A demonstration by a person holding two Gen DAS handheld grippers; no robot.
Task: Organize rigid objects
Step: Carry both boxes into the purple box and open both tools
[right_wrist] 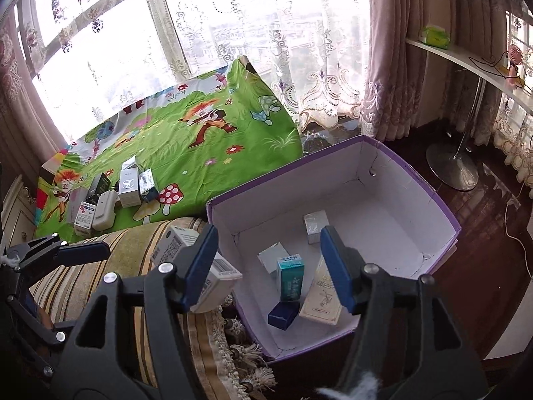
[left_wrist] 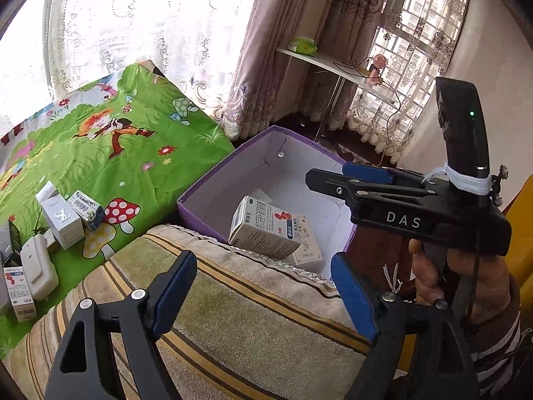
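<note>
White carton (right_wrist: pixel 200 266) half hidden behind right tongs (right_wrist: pixel 266 266)

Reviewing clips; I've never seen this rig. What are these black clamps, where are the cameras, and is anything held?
No robot: a person holds a two-finger gripper in each hand, each with a fisheye camera looking along its fingers. One picture comes from the left gripper, the other from the right gripper. Both are open, holding nothing. Small cartons lie in the purple box; more stand on the green cartoon cloth. A white medicine carton sits at the box's near rim, beside the striped cushion.
</note>
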